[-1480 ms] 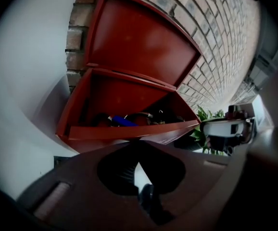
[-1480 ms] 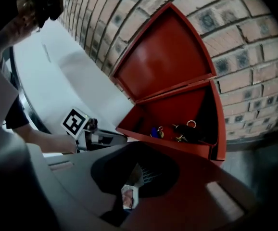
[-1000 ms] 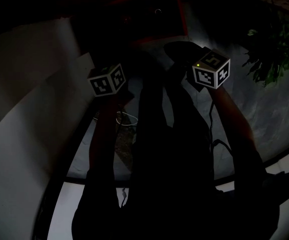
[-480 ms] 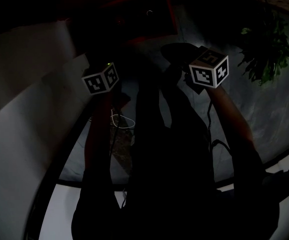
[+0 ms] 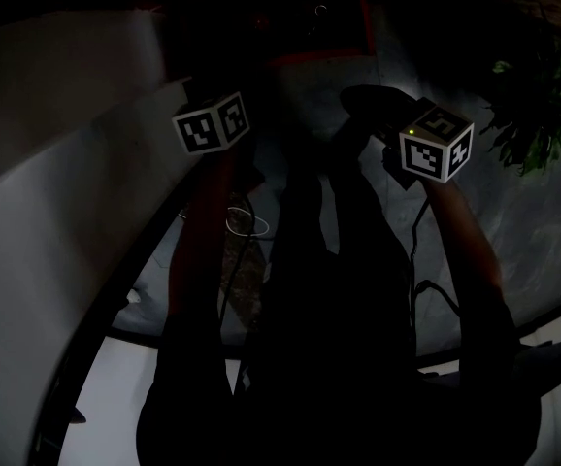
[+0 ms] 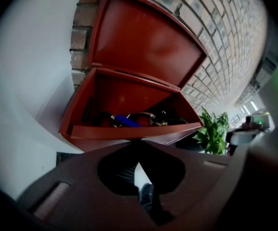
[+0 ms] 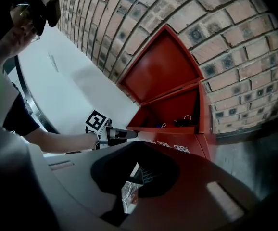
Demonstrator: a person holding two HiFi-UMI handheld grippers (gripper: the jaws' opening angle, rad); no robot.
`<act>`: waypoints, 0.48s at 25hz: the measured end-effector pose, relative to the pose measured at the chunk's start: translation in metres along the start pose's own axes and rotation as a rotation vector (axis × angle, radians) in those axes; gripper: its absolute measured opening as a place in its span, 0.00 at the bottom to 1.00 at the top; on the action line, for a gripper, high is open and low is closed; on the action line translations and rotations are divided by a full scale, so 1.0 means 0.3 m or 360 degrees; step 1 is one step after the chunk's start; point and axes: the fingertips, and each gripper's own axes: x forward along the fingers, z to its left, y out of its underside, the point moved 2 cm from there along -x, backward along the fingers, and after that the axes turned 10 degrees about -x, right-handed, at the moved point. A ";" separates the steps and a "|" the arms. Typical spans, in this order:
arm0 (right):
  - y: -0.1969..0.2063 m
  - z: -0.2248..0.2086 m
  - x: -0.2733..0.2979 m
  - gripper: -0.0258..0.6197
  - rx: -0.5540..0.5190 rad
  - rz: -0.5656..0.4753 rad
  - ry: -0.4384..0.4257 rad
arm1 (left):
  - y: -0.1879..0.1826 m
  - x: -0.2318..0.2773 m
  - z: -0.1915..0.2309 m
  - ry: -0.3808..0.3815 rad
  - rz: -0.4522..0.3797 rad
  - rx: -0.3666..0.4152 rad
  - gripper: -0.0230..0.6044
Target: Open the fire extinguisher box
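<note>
Right gripper (image 7: 135, 142) has eased back from the fire extinguisher box (image 7: 192, 141) — lid (image 7: 160, 66) leaning open on the brick wall (image 7: 235, 42), apparently unaided — so its jaws, like those of the left gripper (image 6: 138, 140), are pressed together, empty.

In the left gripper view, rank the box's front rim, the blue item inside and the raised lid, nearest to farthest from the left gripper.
1. front rim, just ahead of the left gripper.
2. blue item, inside, behind the rim.
3. raised lid, up against the brick wall.
</note>
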 end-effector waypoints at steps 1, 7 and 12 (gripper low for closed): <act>-0.001 0.000 0.010 0.04 0.0002 -0.0019 0.0013 | -0.002 -0.002 0.001 0.0024 0.0009 0.0023 0.04; -0.015 0.064 0.093 0.04 -0.0019 -0.0086 0.0082 | -0.001 -0.003 0.003 0.0096 0.0095 0.0142 0.03; -0.077 0.135 0.144 0.04 -0.0129 -0.0079 0.0043 | -0.008 -0.020 0.056 0.0112 0.0095 0.0005 0.03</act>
